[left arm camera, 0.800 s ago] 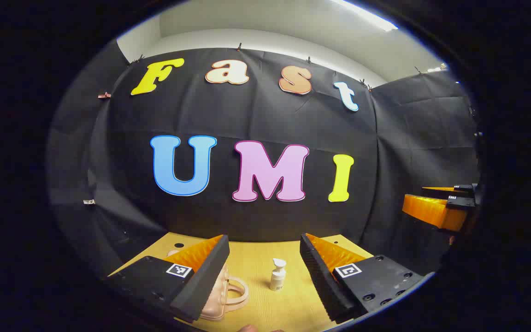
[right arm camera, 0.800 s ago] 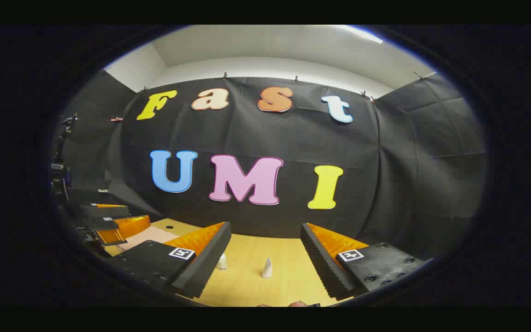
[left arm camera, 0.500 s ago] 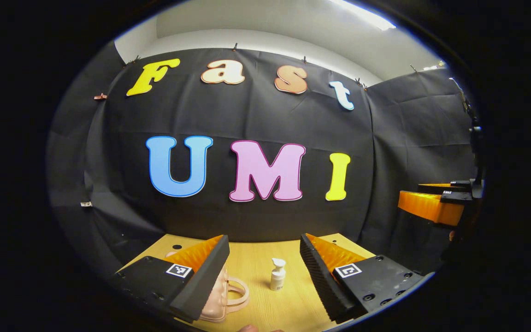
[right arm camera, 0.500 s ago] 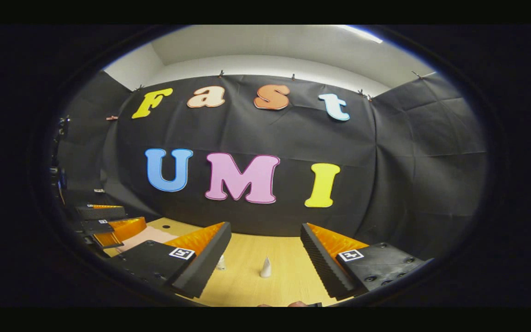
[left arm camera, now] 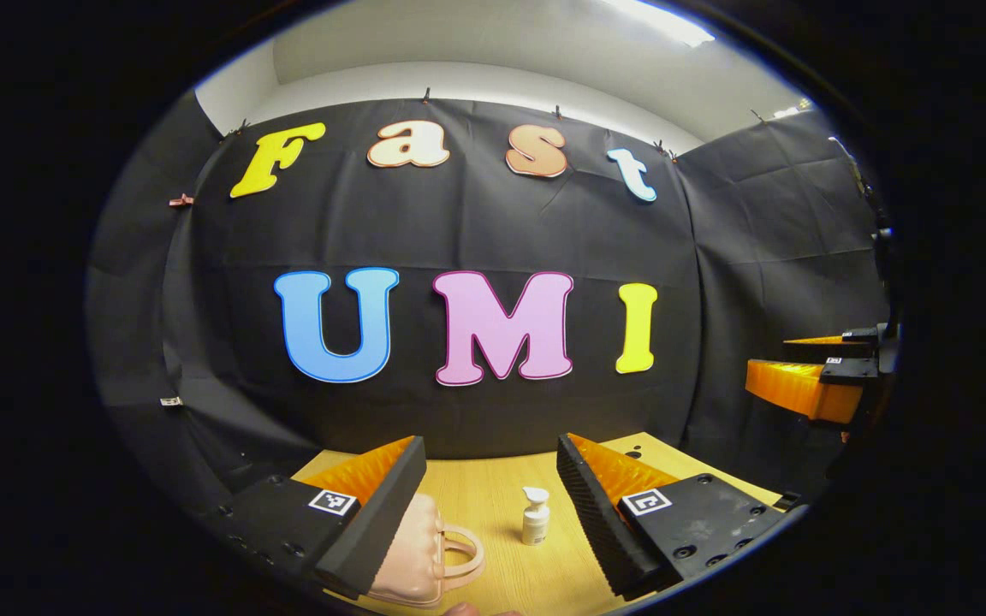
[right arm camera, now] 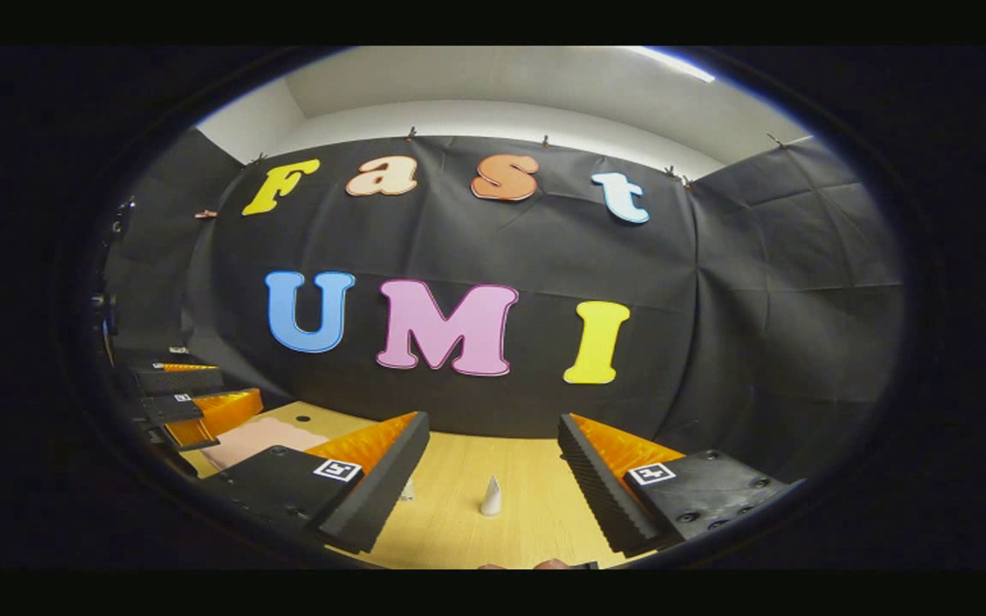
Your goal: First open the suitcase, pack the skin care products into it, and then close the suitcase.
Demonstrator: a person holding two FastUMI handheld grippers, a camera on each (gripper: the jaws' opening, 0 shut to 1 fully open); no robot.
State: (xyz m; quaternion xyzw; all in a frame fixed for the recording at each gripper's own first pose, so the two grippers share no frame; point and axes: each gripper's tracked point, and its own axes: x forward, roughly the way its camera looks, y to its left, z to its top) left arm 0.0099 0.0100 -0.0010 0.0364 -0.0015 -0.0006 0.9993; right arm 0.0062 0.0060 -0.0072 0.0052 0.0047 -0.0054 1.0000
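2 grippers are up in the air over a wooden desk (left arm camera: 493,500), and both are spread wide with nothing between the fingers.

From the left gripper view, the left gripper (left arm camera: 490,505) points at the black cloth wall. 1 pink suitcase (left arm camera: 416,560) lies on the desk, partly hidden behind the left finger. It is shut, and its 1 round handle (left arm camera: 463,552) sticks out toward the middle. 1 small white pump bottle (left arm camera: 534,517) stands upright just beside the handle, not touching it, between the 2 fingers as the camera sees it. The right gripper (left arm camera: 810,376) shows far off at the right edge, higher than the desk.

From the right gripper view, the right gripper (right arm camera: 493,496) is over the desk too. 1 small white cone-shaped tube (right arm camera: 490,496) stands upright on the desk between the 2 fingers, but lower down and not touched. 1 more small white bottle (right arm camera: 407,490) peeks out from behind the left finger; most of it is hidden. The pink suitcase (right arm camera: 253,438) lies flat at the left. The left gripper (right arm camera: 181,398) hangs just above it.

I count 1 suitcase and 2 skin care things on the desk. Nothing is packed yet.
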